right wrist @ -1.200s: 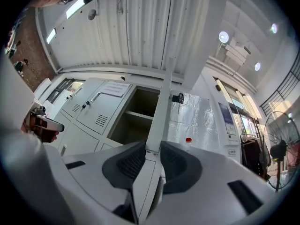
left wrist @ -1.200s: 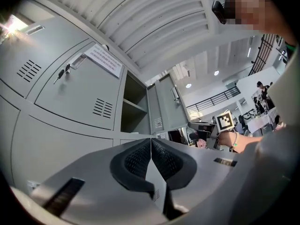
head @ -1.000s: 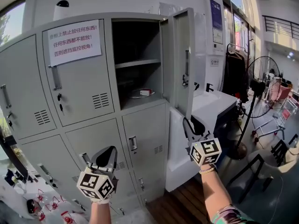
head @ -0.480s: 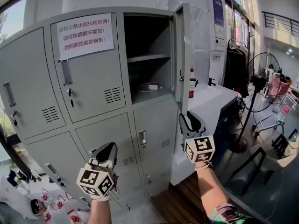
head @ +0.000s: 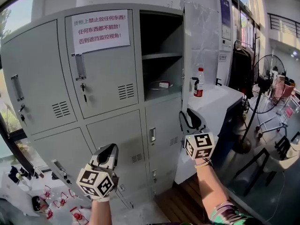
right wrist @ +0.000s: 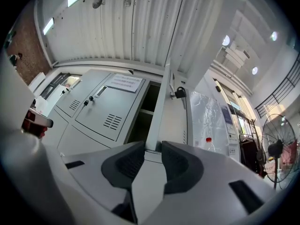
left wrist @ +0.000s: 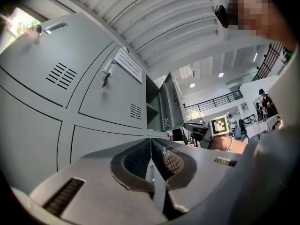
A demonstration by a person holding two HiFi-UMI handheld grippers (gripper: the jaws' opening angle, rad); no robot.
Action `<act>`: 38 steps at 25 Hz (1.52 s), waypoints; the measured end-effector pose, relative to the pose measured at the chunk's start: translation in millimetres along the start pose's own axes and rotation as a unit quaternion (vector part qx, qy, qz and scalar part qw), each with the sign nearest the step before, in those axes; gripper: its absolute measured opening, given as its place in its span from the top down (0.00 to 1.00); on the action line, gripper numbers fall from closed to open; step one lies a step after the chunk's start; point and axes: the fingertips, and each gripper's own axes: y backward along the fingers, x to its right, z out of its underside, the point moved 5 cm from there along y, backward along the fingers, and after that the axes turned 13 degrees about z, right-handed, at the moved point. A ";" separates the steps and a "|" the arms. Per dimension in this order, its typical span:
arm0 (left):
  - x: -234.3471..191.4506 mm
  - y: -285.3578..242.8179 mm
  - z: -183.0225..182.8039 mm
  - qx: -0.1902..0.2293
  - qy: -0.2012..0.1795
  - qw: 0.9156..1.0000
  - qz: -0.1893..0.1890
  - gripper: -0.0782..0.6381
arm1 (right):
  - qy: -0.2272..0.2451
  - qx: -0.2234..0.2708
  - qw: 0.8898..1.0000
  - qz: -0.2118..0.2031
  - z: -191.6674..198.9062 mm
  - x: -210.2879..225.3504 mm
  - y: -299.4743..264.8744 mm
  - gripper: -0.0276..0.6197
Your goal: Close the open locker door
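Ahead of right gripper (head: 191, 118) (jaws apart, just opening): locker door (right wrist: 161, 107), edge-on.

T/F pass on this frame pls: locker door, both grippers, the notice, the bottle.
1. The upper right locker door stands open. True.
2. The left gripper has its jaws wide apart. False: they are together, with nothing between them.
3. The right gripper is clamped on the locker door. False: its jaws stand apart and hold nothing; the door shows beyond the gap.
4. A red-capped bottle stands on the white desk. True.
5. The paper notice hangs on the open door. False: it is on the closed door beside it.
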 end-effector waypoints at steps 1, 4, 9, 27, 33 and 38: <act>-1.2 2.4 0.1 -0.002 -0.001 1.000 -0.002 0.86 | -0.001 -0.001 1.000 -0.003 -0.3 -3.2 -1.2 0.80; -6.5 8.9 2.2 -0.001 -0.001 1.000 -0.006 0.86 | -0.007 -0.004 1.000 -0.013 -0.4 -12.5 -5.1 0.79; -11.4 14.6 6.0 0.000 0.001 1.000 -0.017 0.86 | -0.007 -0.005 1.000 -0.027 0.6 -24.8 -12.9 0.79; -18.7 28.2 5.7 -0.012 -0.016 0.998 -0.065 0.86 | -0.034 0.003 0.996 -0.088 9.8 -63.3 -49.5 0.79; -23.7 36.2 7.0 -0.015 -0.015 0.996 -0.089 0.86 | -0.045 0.008 0.993 -0.107 9.6 -78.2 -64.5 0.79; -28.8 41.1 11.9 -0.014 -0.013 0.994 -0.104 0.86 | -0.059 0.014 0.991 -0.120 10.4 -87.5 -76.7 0.79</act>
